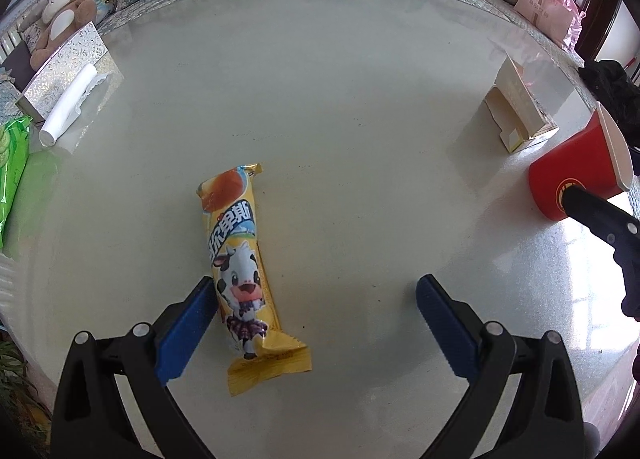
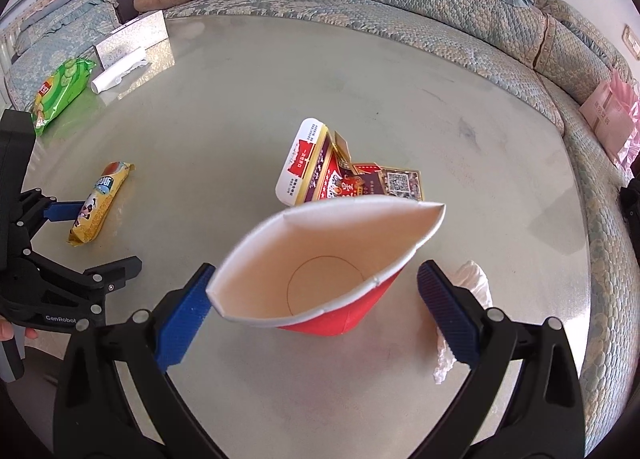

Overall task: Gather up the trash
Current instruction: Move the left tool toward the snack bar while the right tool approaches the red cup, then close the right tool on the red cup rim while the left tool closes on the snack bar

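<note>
Between the spread fingers of the left gripper [image 1: 316, 323], closer to its left pad, a yellow snack wrapper [image 1: 244, 271] printed with a cartoon cow is lying flat on the pale round table [image 1: 360, 99], its lower half just beside that blue pad; whether the pad is touching it I cannot tell. The jaws are standing wide apart and pinching nothing. Ahead and to the right of this gripper an opened cardboard box [image 1: 520, 107] is sitting on the table, and to the far left a white paper roll [image 1: 68, 107] is resting against a silver tissue box [image 1: 68, 67], with a green packet [image 1: 12, 167] beside it. The right gripper [image 2: 316, 315] is also standing open, a squashed red paper cup [image 2: 320, 263] sitting between its pads with its white mouth facing the camera; the left pad looks to be meeting the rim, the right one staying clear. Just right of that gripper a crumpled white tissue [image 2: 472, 287] is lying on the table.
</note>
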